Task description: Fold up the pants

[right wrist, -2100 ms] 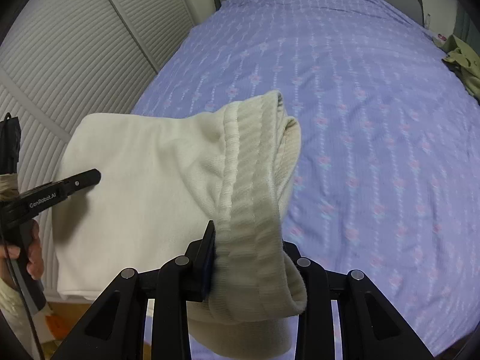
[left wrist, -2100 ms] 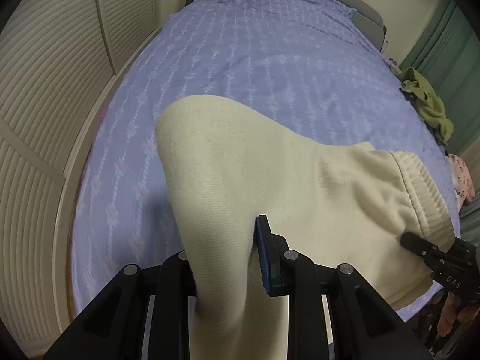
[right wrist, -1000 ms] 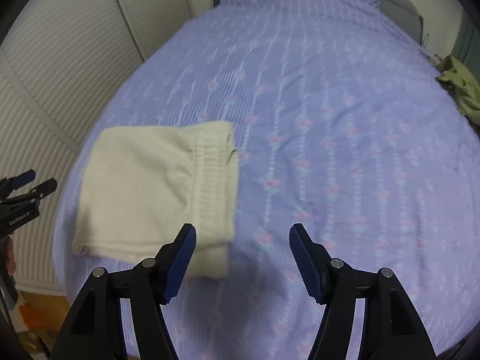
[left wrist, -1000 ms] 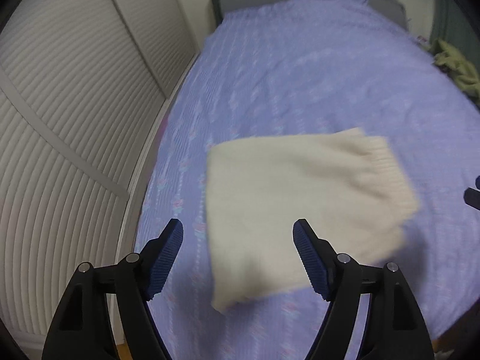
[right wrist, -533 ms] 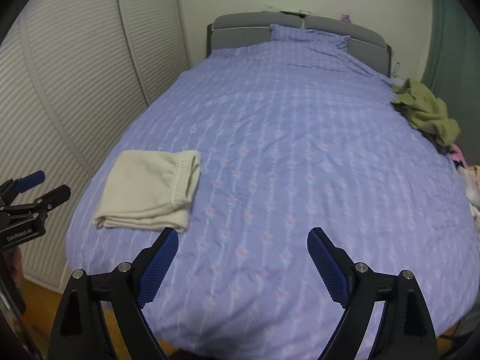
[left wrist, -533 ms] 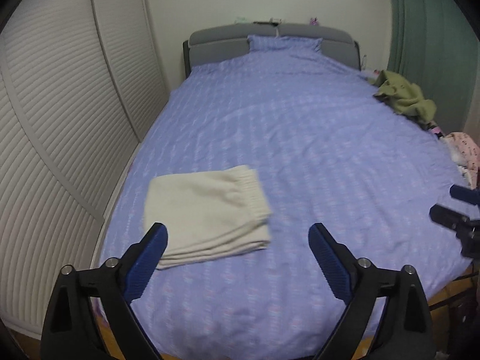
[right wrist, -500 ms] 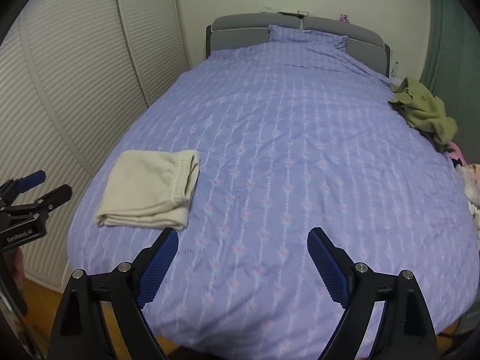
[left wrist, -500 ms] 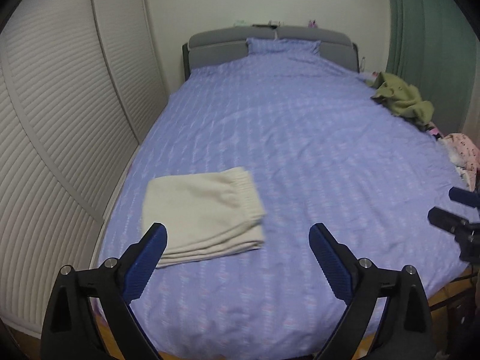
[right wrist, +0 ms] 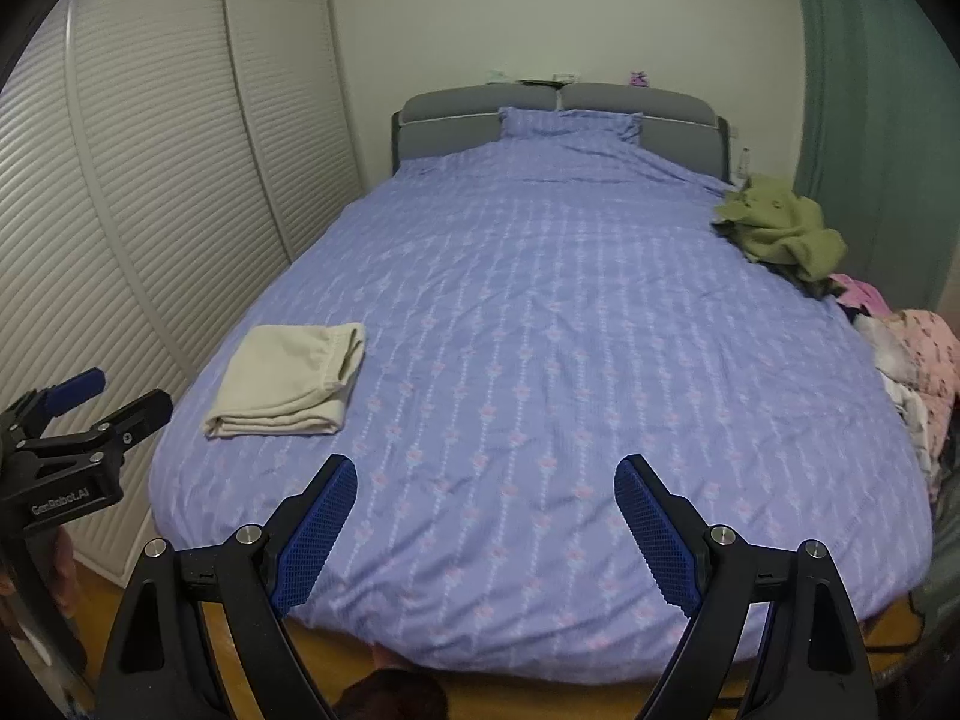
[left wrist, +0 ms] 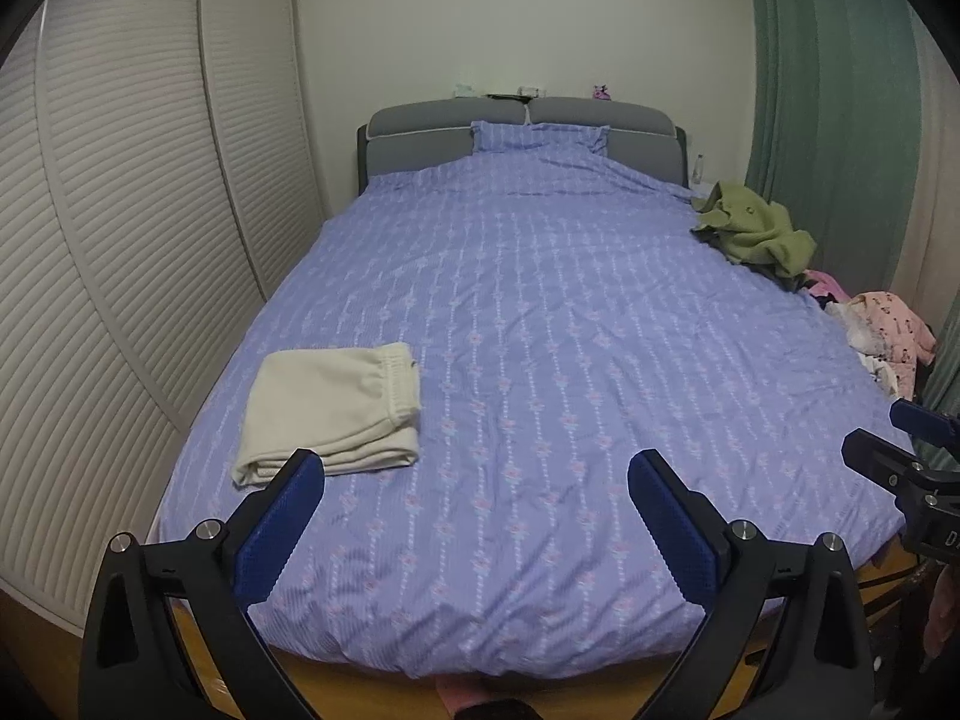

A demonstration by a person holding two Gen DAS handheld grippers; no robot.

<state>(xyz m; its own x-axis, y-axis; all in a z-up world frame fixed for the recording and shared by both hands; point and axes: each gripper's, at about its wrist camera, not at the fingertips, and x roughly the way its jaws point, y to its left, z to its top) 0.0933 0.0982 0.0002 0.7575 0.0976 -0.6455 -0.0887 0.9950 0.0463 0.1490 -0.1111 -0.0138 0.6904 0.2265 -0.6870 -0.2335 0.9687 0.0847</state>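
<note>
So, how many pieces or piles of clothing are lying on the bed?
3: folded cream pants near the left foot corner, a green garment at the right edge, and a pink-and-white pile nearer on the right. That pile may hide more.

From my left-wrist feed, the small items (left wrist: 528, 90) on top of the headboard (left wrist: 522, 120) are too tiny for me to name. I see the right gripper (left wrist: 900, 450) cut off by the frame's right edge, its jaws only partly visible. The pink clothes (left wrist: 888, 324), down the right side from the headboard, run out of frame. How many layers the pants (left wrist: 330, 402) have, I can't tell.
</note>
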